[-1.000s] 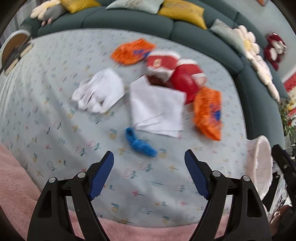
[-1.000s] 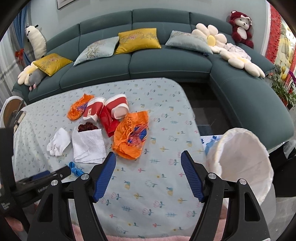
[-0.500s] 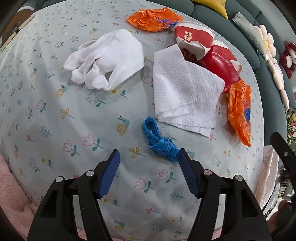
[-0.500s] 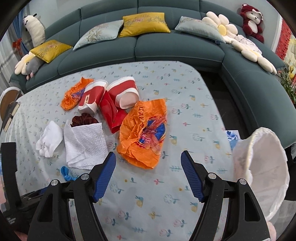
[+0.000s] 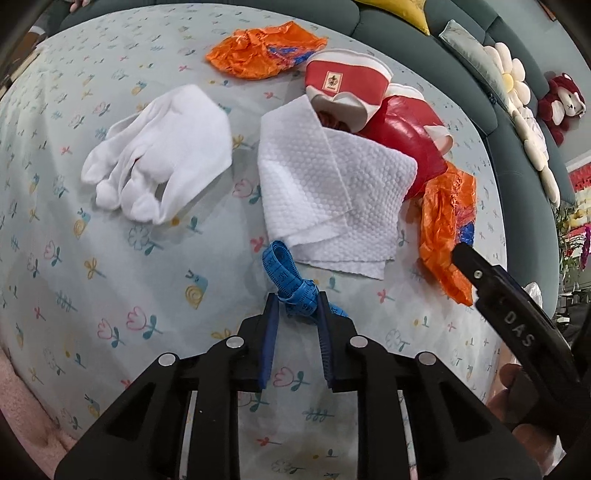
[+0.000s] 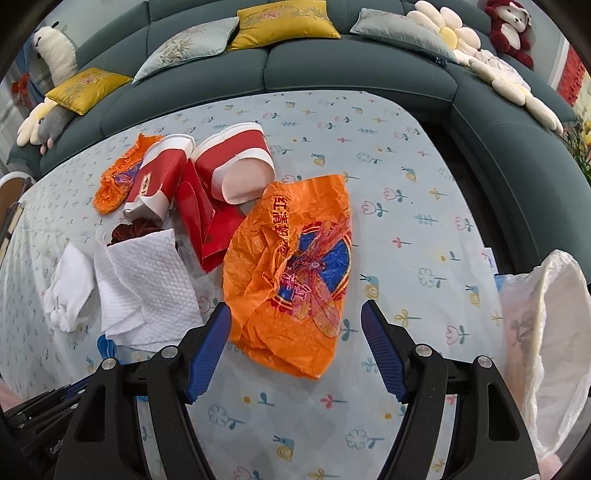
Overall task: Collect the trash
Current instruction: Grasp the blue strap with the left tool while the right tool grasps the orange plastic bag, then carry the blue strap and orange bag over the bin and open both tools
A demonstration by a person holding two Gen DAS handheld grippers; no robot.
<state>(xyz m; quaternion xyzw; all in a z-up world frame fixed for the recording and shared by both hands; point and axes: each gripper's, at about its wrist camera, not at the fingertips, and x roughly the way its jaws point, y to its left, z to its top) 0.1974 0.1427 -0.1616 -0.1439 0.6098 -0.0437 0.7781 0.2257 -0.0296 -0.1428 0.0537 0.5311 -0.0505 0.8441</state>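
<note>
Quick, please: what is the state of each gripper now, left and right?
Left gripper: jaws closing on the blue tape measure, which is between them.
Right gripper: open, empty, over the orange bag.

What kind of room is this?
Probably a living room at home: a big teal sofa with yellow cushions, plush toys, and a table in a flowery cloth.

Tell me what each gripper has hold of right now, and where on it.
Left gripper is closing on the bunched middle of the blue measuring tape lying on the tablecloth. Right gripper is open and empty, above the crumpled orange plastic bag.
</note>
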